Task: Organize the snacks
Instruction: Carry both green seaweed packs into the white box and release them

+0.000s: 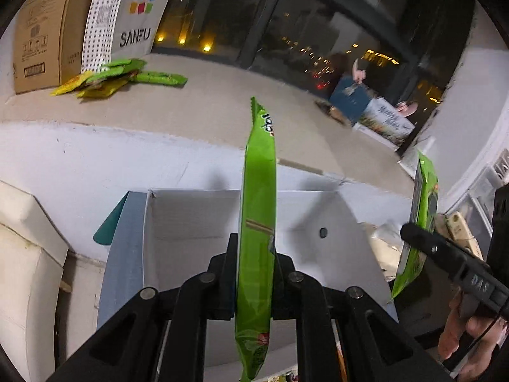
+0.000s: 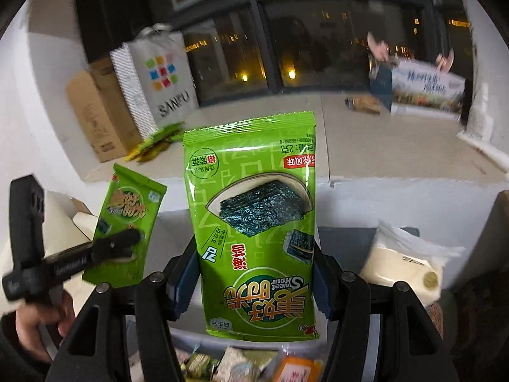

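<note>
seaweed packet (image 2: 254, 222) stands upright, clamped between right jaws.

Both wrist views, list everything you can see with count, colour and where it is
Seaweed packs: two, green, one in each tongs.
Snack pile: several, green and yellow, on the ledge by the cardboard box.
Cardboard box: one, brown, ledge far left.
SANFU bag: one, white, beside that box.
White box: one, open, below the left tongs.
Left tongs: black, shut on a pack.
Right tongs: black, gripping a pack.
</note>
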`<state>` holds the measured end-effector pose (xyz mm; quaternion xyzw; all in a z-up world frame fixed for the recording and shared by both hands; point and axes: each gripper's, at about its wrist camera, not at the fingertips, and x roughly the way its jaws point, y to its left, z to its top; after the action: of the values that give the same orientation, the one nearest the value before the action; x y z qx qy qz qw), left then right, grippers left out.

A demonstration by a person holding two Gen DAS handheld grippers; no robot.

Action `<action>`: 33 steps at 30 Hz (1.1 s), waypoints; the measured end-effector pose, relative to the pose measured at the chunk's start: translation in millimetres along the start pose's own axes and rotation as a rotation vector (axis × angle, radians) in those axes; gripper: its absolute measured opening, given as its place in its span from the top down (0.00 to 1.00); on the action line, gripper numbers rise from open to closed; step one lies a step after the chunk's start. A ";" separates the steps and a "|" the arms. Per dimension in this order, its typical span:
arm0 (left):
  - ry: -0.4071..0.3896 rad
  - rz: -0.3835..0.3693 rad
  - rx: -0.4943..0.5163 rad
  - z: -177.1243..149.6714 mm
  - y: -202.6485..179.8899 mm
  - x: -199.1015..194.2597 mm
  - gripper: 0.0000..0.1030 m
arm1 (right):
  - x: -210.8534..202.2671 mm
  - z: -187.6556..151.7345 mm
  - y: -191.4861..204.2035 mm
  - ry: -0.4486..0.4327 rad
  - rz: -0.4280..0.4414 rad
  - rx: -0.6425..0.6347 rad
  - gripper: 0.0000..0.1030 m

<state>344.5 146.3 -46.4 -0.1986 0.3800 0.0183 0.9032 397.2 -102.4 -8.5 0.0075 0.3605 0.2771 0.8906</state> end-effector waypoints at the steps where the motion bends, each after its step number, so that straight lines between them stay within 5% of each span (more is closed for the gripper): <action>1: 0.011 -0.004 -0.005 2.0 1.1 4.9 0.86 | 12.2 6.7 -4.5 0.025 -0.004 0.014 0.37; 4: 0.078 -0.023 -0.023 2.0 4.3 19.0 0.70 | 26.3 16.7 -12.1 0.030 -0.010 0.024 0.34; 6: 0.115 0.005 -0.012 0.8 3.8 27.3 0.15 | 36.4 19.7 -18.2 0.052 0.004 0.049 0.28; 8: 0.069 0.049 0.021 -2.5 -0.3 22.1 0.00 | 43.9 19.5 -21.8 0.083 0.028 0.089 0.00; 13: 0.031 0.061 0.092 -9.8 -16.0 0.5 0.00 | 26.0 14.6 -26.3 -0.062 0.051 0.114 0.00; 23: -0.155 -0.056 0.271 -44.3 -57.0 -109.7 0.00 | -30.9 0.4 -6.5 -0.092 0.137 0.032 0.00; 27: -0.199 -0.078 0.352 -90.3 -65.7 -159.9 0.00 | -78.8 -26.7 9.4 -0.163 0.184 -0.028 0.00; 33: -0.348 -0.162 0.388 -179.1 -56.7 -225.4 0.00 | -180.0 -107.6 34.0 -0.409 0.213 -0.119 0.00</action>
<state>73.1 54.0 16.3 -0.0452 0.1986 -0.0934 0.9746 205.4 -183.6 33.9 0.0487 0.1529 0.3830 0.9097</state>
